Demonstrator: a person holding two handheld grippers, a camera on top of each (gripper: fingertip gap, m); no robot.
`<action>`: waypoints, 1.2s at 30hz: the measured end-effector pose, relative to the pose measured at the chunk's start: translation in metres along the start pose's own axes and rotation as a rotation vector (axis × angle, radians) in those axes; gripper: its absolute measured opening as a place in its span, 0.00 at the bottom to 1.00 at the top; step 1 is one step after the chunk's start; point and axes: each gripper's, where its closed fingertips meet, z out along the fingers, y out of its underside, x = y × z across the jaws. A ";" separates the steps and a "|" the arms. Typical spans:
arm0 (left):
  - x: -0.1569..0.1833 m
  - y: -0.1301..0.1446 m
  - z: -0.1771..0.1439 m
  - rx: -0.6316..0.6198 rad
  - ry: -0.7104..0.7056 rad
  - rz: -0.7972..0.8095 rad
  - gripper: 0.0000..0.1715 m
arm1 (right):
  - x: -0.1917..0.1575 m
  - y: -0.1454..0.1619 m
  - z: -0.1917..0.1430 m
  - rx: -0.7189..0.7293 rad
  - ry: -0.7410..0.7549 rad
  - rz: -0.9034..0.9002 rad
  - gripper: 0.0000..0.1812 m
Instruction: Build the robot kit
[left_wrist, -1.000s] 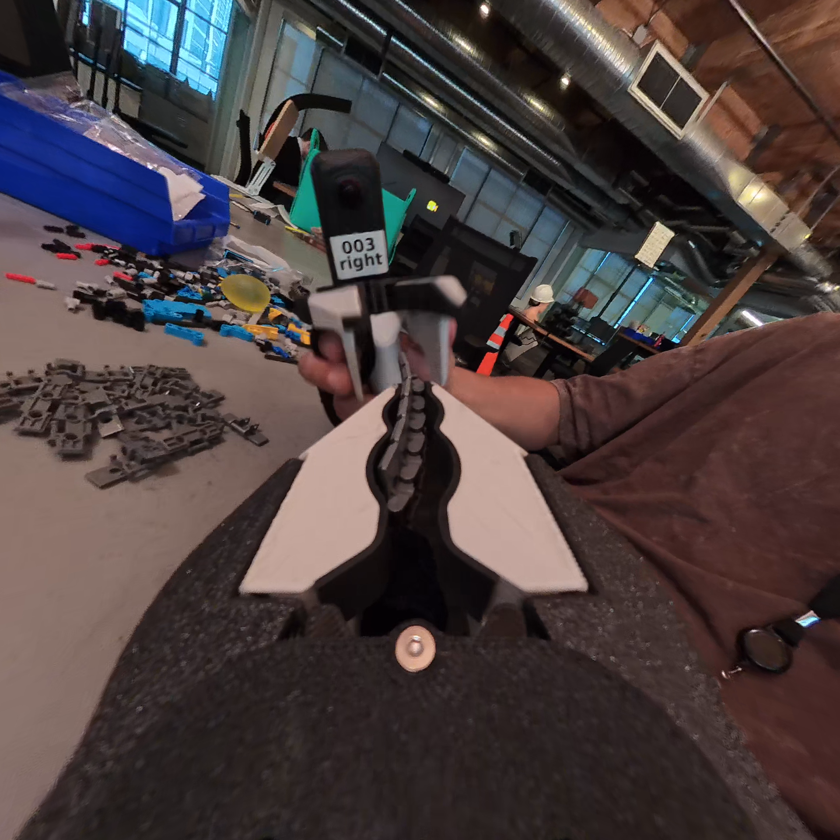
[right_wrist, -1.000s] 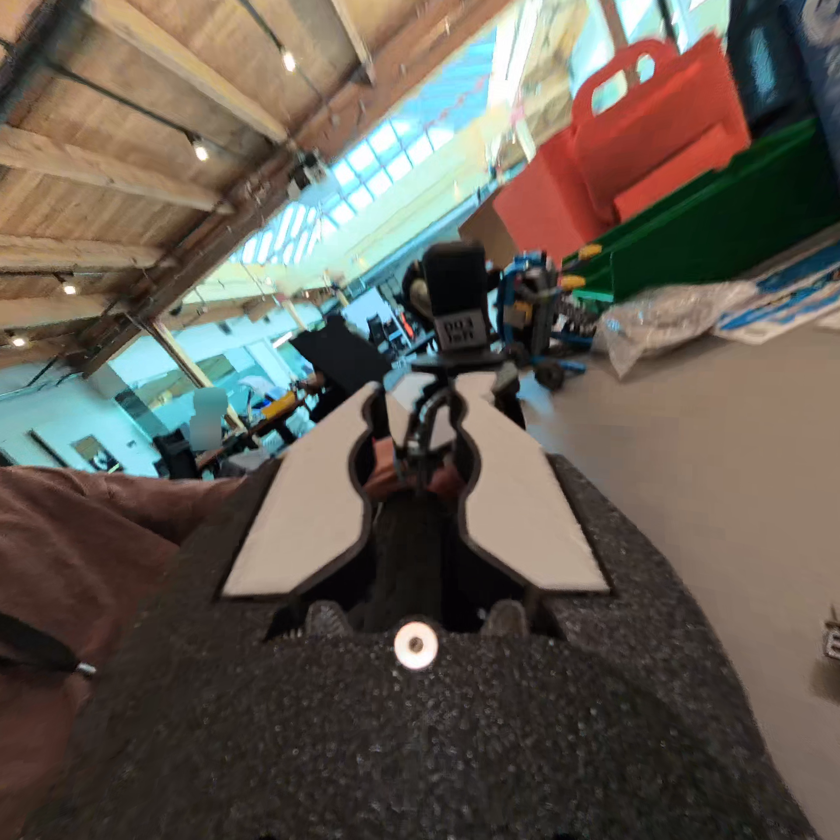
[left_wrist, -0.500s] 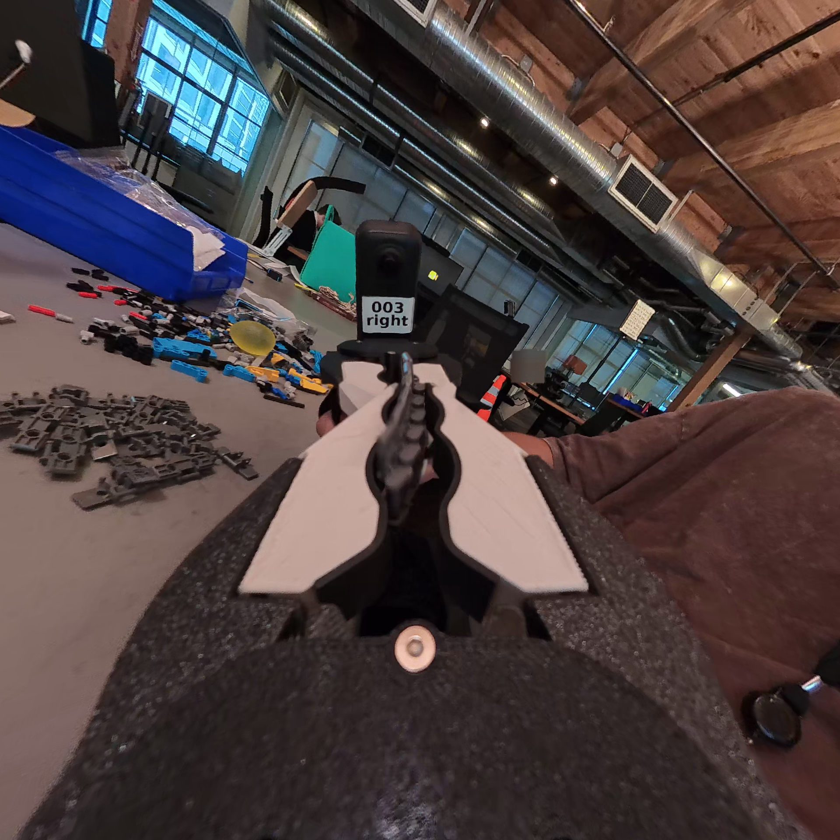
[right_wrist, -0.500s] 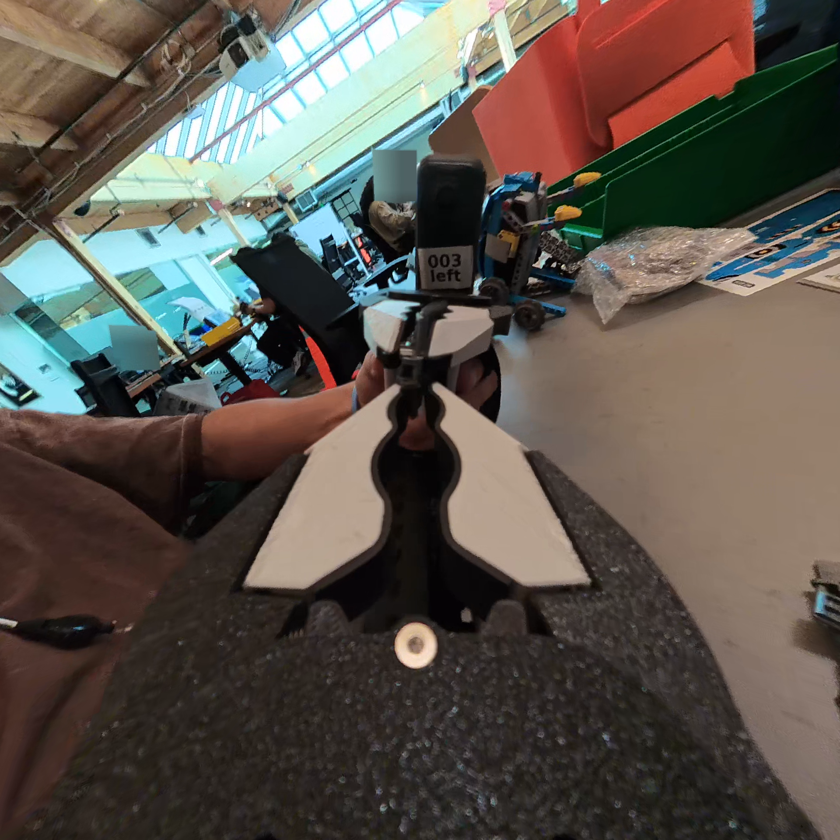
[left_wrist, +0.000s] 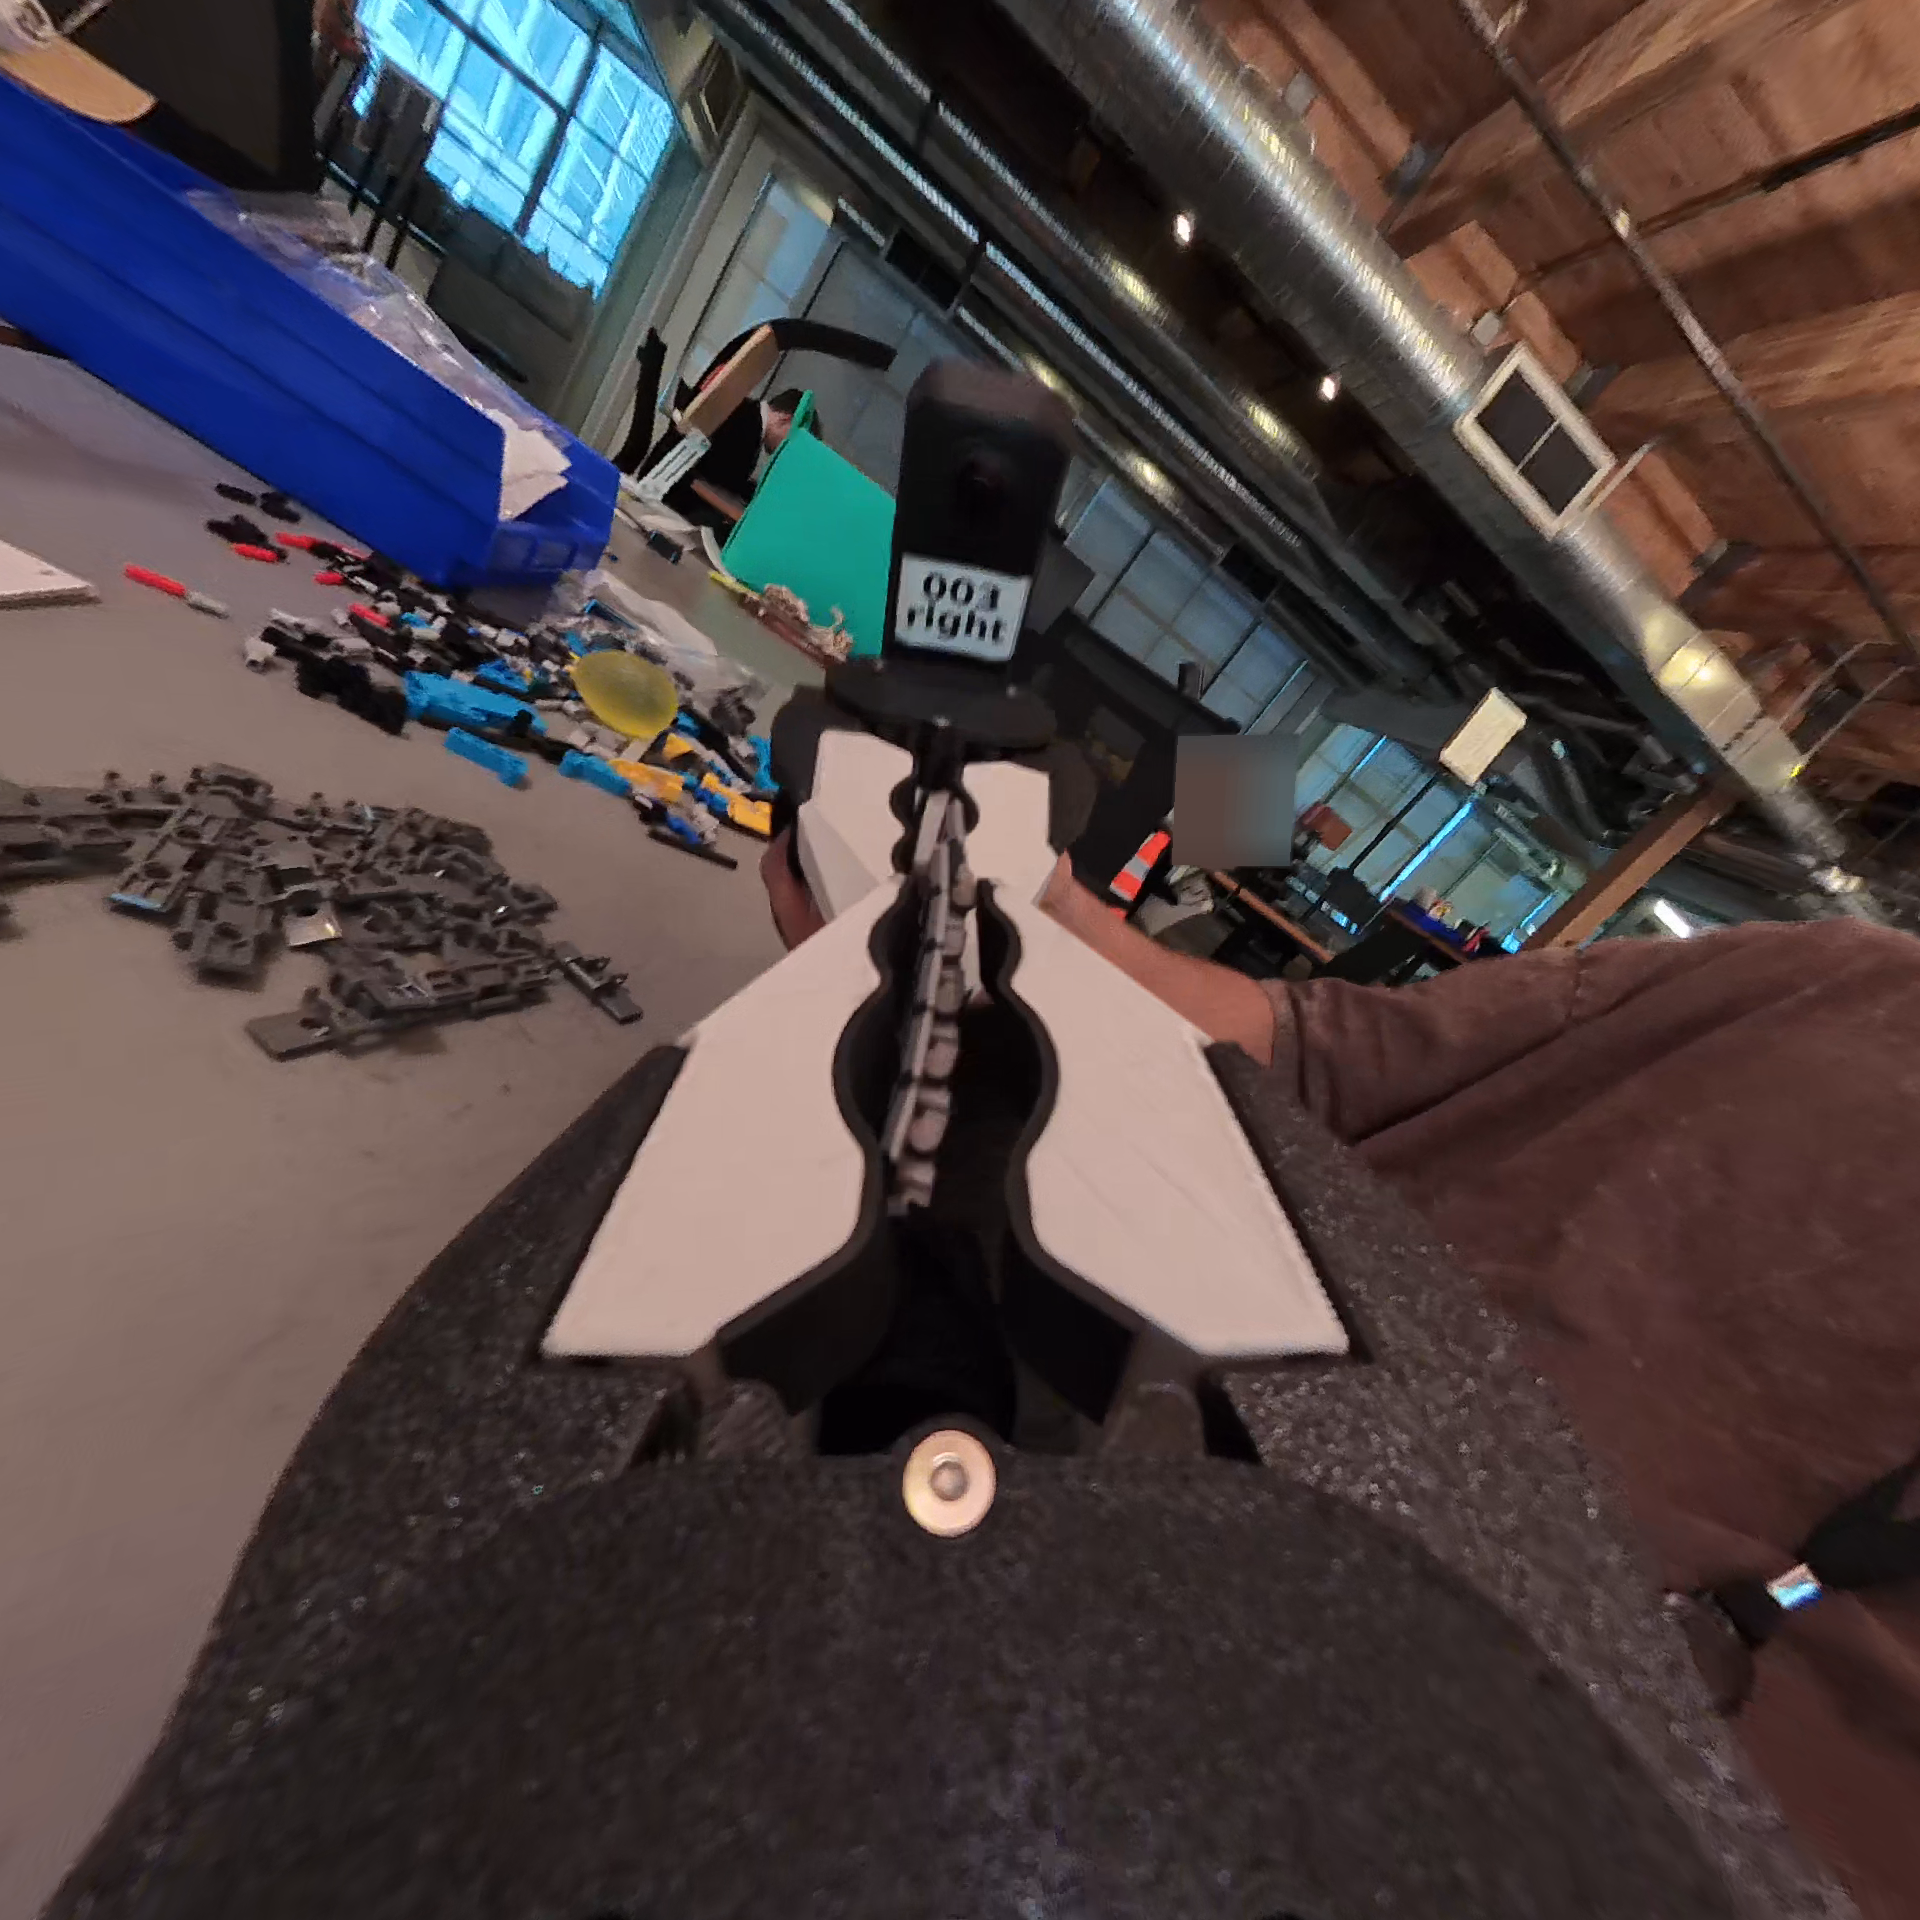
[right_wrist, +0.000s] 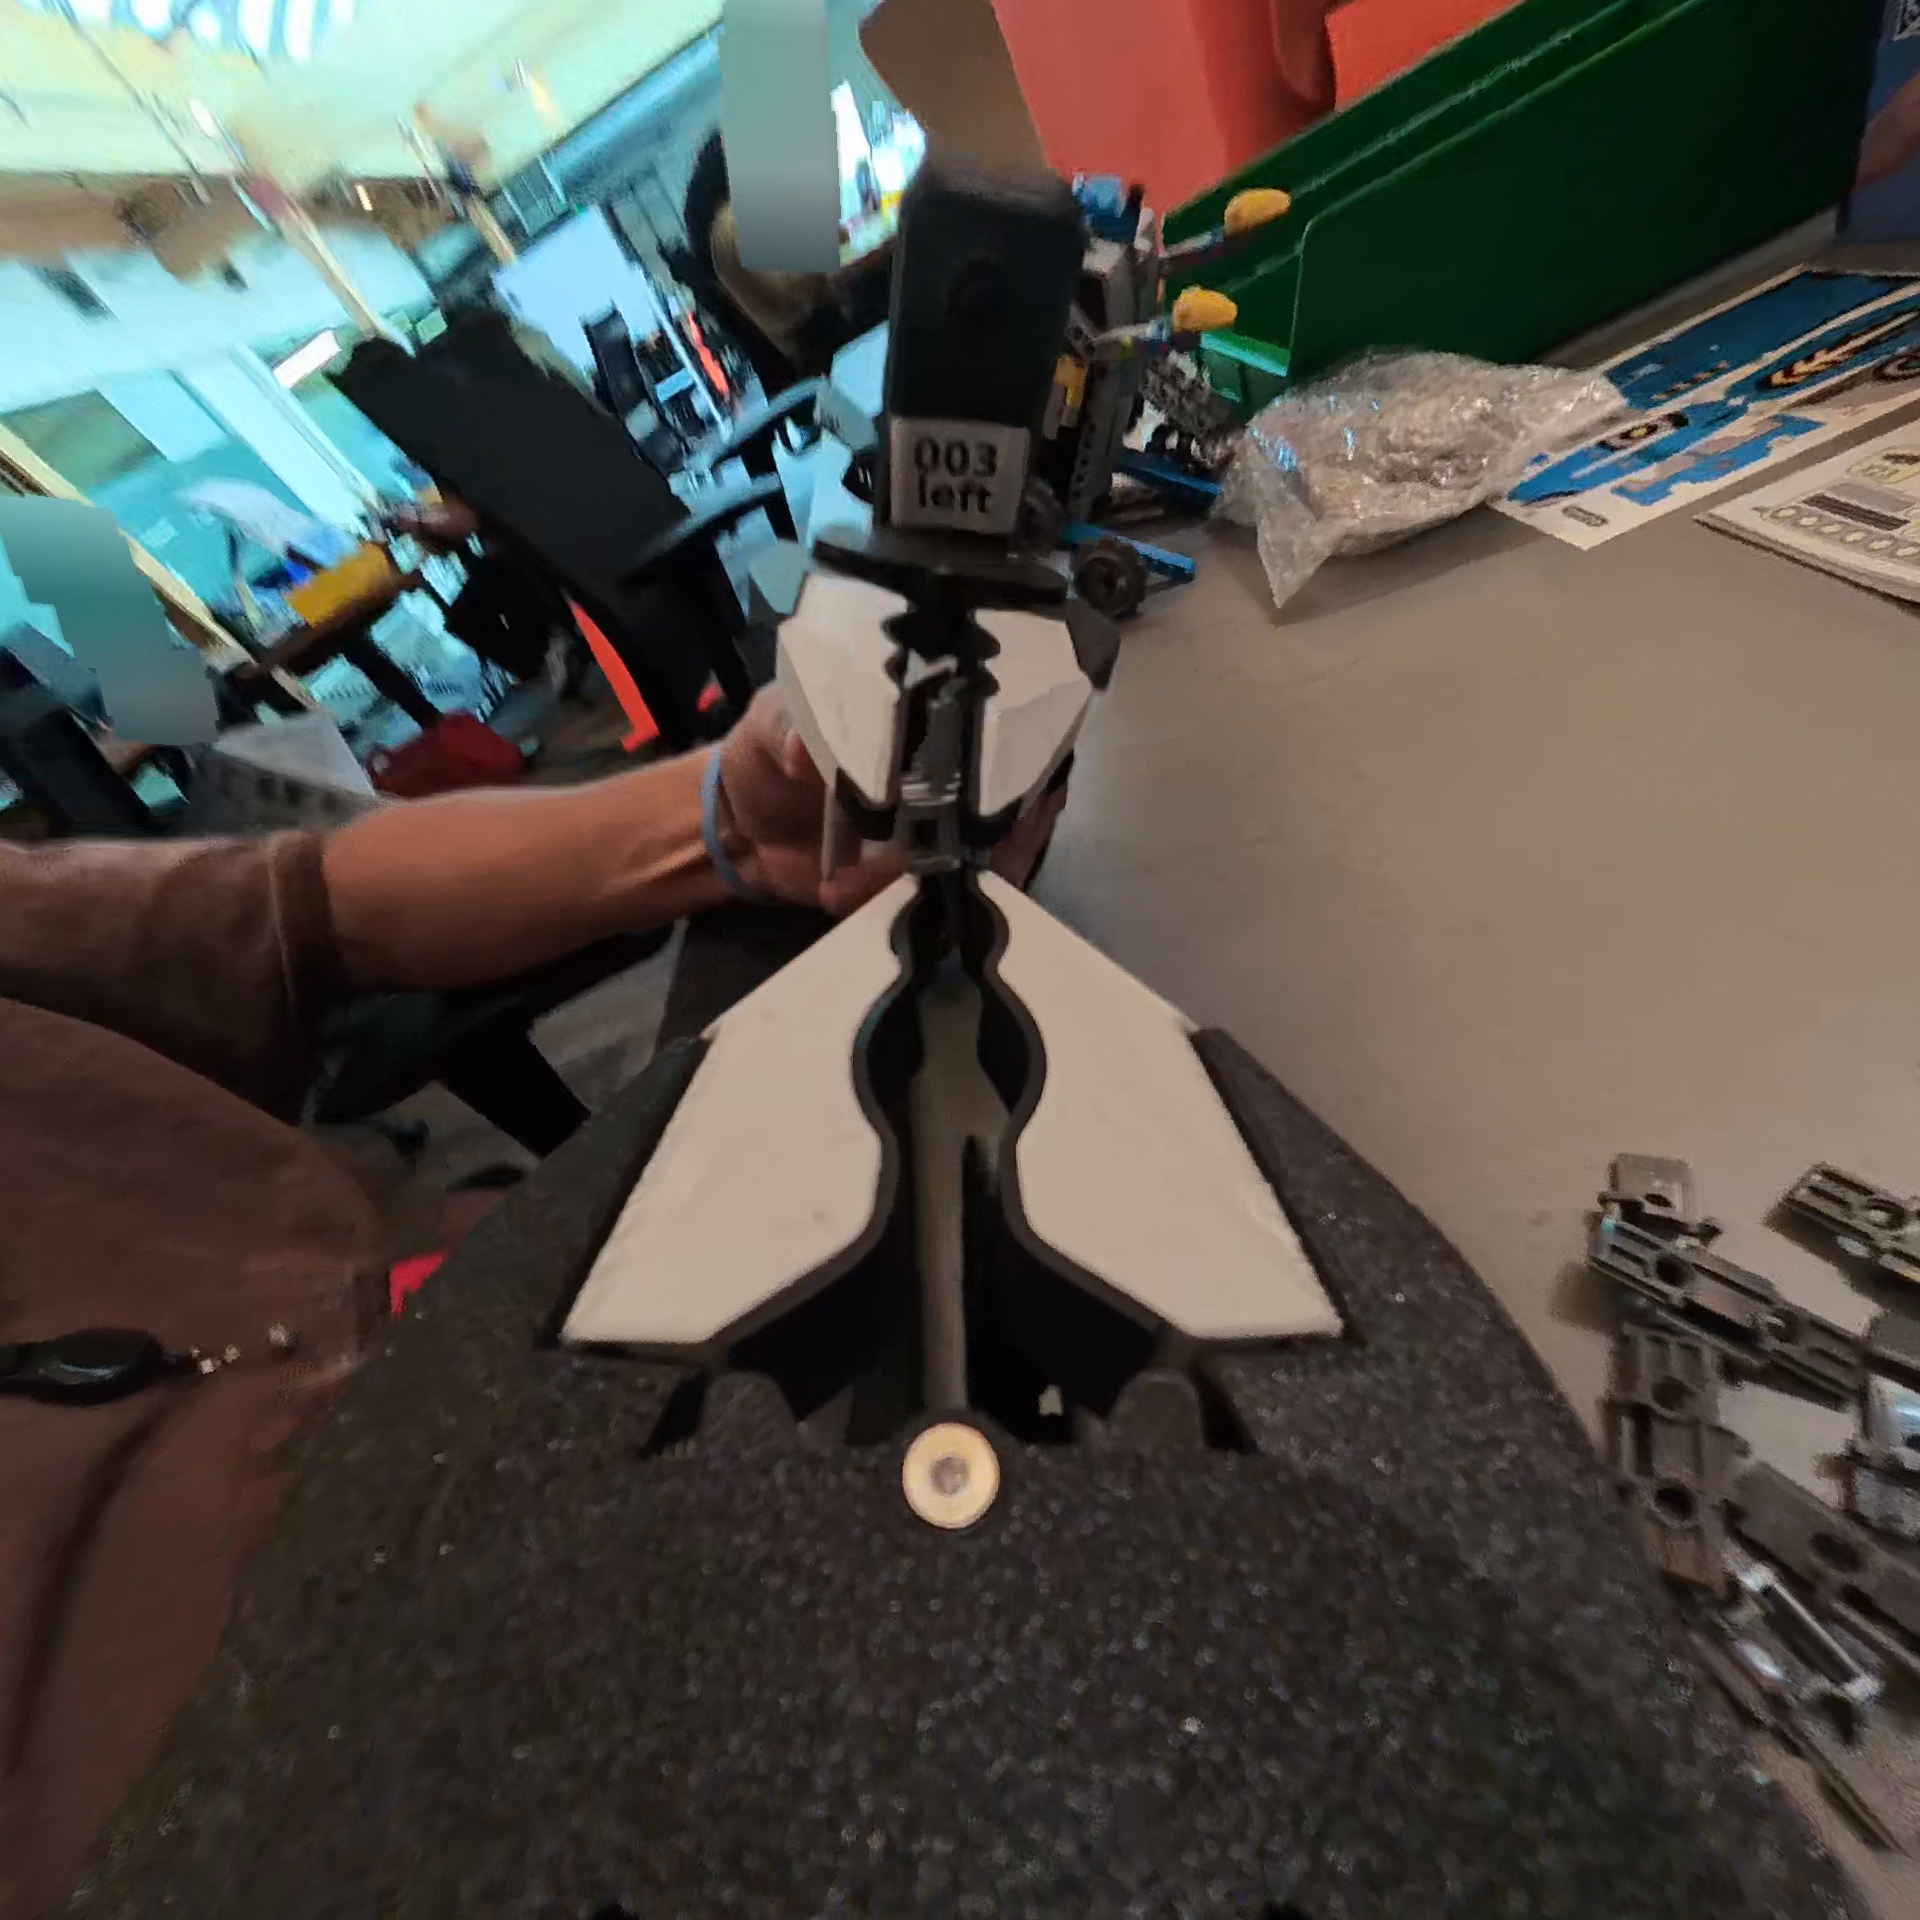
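The two tools face each other tip to tip above the grey bench (left_wrist: 208, 1195), apparently so each can keep hold of one end of the same piece. The left hand-held gripper (left_wrist: 928, 914) is closed on a grey studded strip (left_wrist: 928, 1023) that runs lengthwise between its fingers toward the right hand-held gripper (right_wrist: 940, 914), whose fingers are also pinched together on it, though blur hides the exact contact there. A heap of dark grey building parts (left_wrist: 312, 925) lies loose on the bench well to one side, with blue, yellow and black pieces (left_wrist: 520, 696) scattered beyond. A blue bin (left_wrist: 260, 364) farther back holds clear plastic wrap, while a crumpled plastic bag (right_wrist: 1403, 447) sits near green bins (right_wrist: 1558, 187).
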 end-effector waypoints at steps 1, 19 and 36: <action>0.002 0.003 0.001 -0.025 0.001 0.023 0.05 | -0.002 0.004 -0.002 -0.047 -0.001 -0.034 0.01; -0.002 0.015 0.004 -0.078 -0.052 0.041 0.00 | -0.002 0.028 -0.013 -0.168 0.040 -0.089 0.01; 0.013 0.001 0.000 0.008 0.019 0.047 0.00 | -0.020 0.000 -0.019 0.047 -0.111 0.040 0.04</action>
